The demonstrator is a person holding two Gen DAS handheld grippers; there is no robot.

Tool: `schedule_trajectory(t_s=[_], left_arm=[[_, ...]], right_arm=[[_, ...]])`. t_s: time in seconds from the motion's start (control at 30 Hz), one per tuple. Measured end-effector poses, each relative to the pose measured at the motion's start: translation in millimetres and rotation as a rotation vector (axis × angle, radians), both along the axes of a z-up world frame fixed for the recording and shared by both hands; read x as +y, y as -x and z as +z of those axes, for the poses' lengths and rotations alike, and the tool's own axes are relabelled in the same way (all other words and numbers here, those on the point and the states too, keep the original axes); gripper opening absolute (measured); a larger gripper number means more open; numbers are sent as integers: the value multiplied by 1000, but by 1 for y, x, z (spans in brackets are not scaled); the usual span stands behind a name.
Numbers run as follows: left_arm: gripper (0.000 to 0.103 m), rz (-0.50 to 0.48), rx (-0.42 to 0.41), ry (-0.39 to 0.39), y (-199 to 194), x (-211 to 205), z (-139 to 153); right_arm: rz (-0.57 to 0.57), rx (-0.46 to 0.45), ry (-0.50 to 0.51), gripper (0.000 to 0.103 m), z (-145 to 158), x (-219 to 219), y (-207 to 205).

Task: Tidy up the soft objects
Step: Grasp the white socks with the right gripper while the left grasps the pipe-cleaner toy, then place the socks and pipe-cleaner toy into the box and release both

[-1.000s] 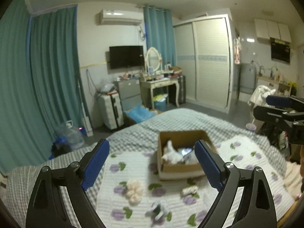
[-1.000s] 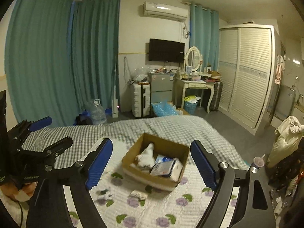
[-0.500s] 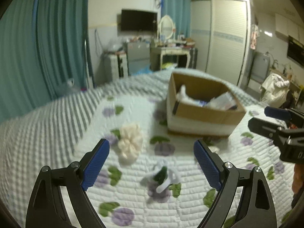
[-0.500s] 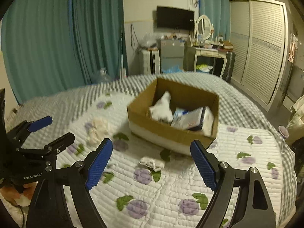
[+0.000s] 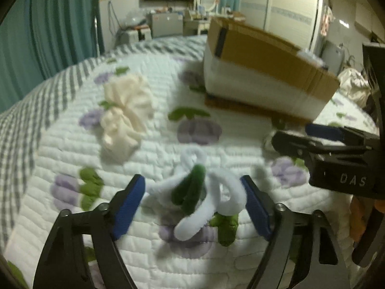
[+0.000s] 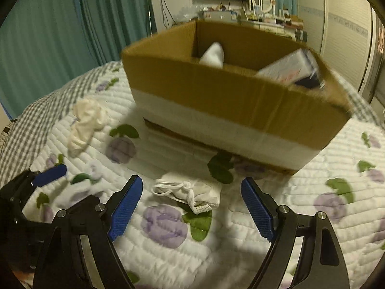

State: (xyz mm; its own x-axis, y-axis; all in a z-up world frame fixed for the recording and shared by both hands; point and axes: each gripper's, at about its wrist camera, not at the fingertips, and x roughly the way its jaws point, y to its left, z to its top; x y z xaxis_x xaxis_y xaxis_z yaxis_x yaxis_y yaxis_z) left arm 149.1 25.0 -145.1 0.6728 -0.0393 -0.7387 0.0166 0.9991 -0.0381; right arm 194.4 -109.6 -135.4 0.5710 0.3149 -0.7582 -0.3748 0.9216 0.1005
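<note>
Quilted and printed with purple flowers, the bed (image 6: pixel 312 216) carries a cardboard box (image 6: pixel 216 96) with a few things already in it, and three loose soft pieces lie on the quilt in front of that box. The left gripper (image 5: pixel 193 204) is low, its fingers apart on either side of a white-and-green fuzzy twist (image 5: pixel 199 195), not yet touching it as far as I can tell. The right gripper (image 6: pixel 191 204) is just as low and just as wide open, aimed at a small white drawstring pouch (image 6: pixel 190 192) lying just in front of the box. A cream cloth bundle (image 5: pixel 125 110) sits well to the box's left. My worry: the twist's springy loops could slip out sideways, or either pair of fingers could pinch the quilt along with its piece.
</note>
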Motion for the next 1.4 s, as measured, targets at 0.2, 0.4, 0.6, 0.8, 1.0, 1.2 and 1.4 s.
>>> schedule_trajectory(t_s=[0.2,0.4,0.6,0.8,1.0,1.2,1.4], left_arm=[[56,-2,14,10,1,1,-5],[48,-10,-1,6,10,0,0],[44,-34,-25,6,25,-6,14],[41,-57,-78,32,47,-12,46],[41,-85,-147,59,71,-20,83],[41,-113,-223,66,87,-29,124],[41,-130,-298,67,88,-36,170]], right_arm=[[1,38,-24,62,-20,-1,-11],[-3,12,-48,58,-13,-11,0],[-8,1,-67,57,3,-19,17],[-7,-43,-65,57,40,-26,44],[2,-110,-44,57,85,-33,79],[11,-173,-36,57,131,-39,108],[22,-249,-20,57,182,-45,119]])
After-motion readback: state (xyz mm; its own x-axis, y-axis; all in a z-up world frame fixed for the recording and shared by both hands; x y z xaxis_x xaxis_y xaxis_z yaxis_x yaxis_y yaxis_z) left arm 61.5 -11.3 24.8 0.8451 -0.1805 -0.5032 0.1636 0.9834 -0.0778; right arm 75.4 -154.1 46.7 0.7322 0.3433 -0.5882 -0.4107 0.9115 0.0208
